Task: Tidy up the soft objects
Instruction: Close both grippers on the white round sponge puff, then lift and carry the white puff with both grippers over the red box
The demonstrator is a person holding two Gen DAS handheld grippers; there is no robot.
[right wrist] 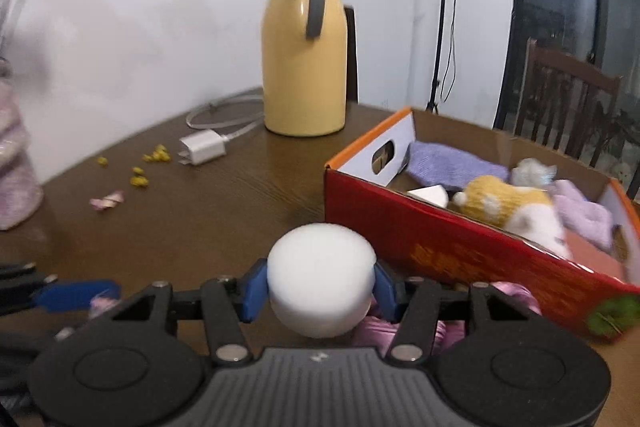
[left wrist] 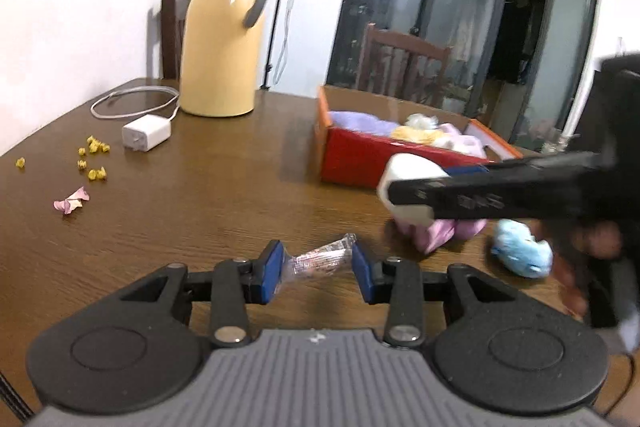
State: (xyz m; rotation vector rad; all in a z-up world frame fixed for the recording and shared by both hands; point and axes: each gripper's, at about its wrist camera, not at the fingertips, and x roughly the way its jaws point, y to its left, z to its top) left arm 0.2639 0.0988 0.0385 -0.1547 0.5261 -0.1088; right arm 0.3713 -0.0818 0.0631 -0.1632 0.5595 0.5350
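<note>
My right gripper (right wrist: 320,285) is shut on a white round foam puff (right wrist: 321,277) and holds it above the table, just left of the red cardboard box (right wrist: 460,247); it also shows in the left wrist view (left wrist: 408,193). The box holds a purple knit piece (right wrist: 452,165), a yellow and white plush (right wrist: 508,205) and other soft things. My left gripper (left wrist: 319,269) is shut on a clear plastic wrapper (left wrist: 320,259) low over the table. A pink soft cloth (left wrist: 444,233) and a blue plush (left wrist: 520,253) lie on the table in front of the box.
A tall yellow thermos jug (left wrist: 226,39) stands at the back. A white charger with cable (left wrist: 146,133), yellow crumbs (left wrist: 92,159) and a pink paper scrap (left wrist: 72,203) lie at the left. Wooden chairs (left wrist: 404,63) stand behind the table.
</note>
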